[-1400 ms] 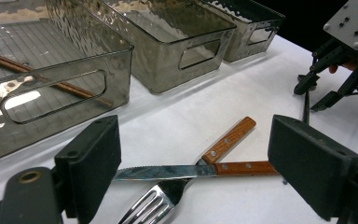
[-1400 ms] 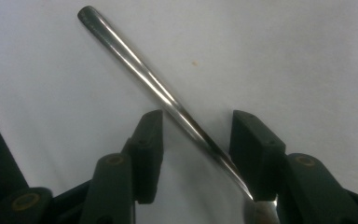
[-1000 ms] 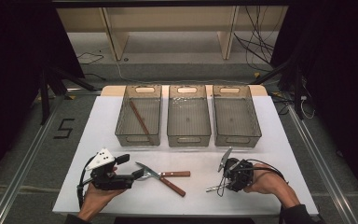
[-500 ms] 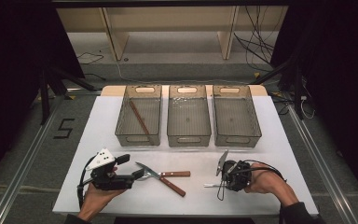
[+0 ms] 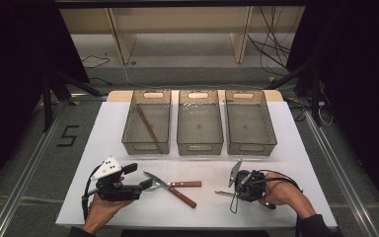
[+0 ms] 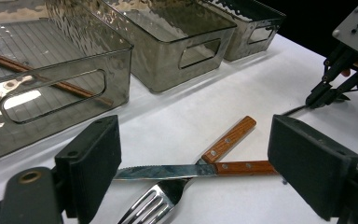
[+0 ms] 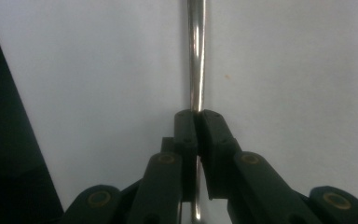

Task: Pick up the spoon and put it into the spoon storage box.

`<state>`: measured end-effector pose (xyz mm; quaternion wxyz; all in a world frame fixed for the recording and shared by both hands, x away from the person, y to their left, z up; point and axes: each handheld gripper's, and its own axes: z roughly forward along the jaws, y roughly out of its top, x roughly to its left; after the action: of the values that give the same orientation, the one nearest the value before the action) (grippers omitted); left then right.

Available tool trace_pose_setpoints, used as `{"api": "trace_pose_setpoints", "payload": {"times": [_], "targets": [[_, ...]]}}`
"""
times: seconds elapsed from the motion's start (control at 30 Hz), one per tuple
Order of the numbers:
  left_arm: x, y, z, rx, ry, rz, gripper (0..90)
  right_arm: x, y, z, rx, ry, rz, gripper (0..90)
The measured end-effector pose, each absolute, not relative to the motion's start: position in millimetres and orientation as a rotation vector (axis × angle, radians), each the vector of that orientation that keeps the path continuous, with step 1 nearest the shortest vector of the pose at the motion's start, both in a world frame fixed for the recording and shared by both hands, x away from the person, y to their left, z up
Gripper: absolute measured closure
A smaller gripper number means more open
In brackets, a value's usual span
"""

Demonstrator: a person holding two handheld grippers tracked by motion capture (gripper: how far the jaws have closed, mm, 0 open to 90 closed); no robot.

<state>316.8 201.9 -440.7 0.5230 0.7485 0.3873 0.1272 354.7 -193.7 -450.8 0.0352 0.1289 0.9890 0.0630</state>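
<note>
My right gripper (image 5: 234, 193) (image 7: 196, 116) lies low on the white table (image 5: 276, 163) at the front right. Its jaws have just been closing and now pinch a thin shiny metal rod (image 7: 196, 56), which pokes out leftward (image 5: 223, 193); what kind of utensil it is I cannot tell. My left gripper (image 5: 139, 176) (image 6: 198, 158) stands open at the front left. Its pads (image 6: 93, 163) flank a wooden-handled knife (image 6: 168, 171) (image 5: 182, 197) crossed over a wooden-handled fork (image 6: 144, 210) (image 5: 186, 184), touching neither.
Three clear grey bins stand in a row at the back: the left bin (image 5: 128, 143) holds a brown chopstick (image 5: 148, 123) (image 6: 51, 79); the middle bin (image 5: 200, 147) and the right bin (image 5: 271, 140) hold nothing that I can see.
The right gripper's jaws have closed onto the metal rod. Neither hand has shifted on the table, and the knife and fork lie as before.
</note>
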Motion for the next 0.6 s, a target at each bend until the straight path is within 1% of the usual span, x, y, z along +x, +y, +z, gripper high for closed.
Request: {"api": "trace_pose_setpoints", "payload": {"times": [0.17,0.6], "targets": [[317,202,-441,1.789,0.928,0.306,17.0,356,-196,-446,0.406,3.012,0.248,86.0],[317,204,-440,1.785,0.930,0.306,17.0,366,-201,-430,0.609,2.946,0.445,86.4]]}}
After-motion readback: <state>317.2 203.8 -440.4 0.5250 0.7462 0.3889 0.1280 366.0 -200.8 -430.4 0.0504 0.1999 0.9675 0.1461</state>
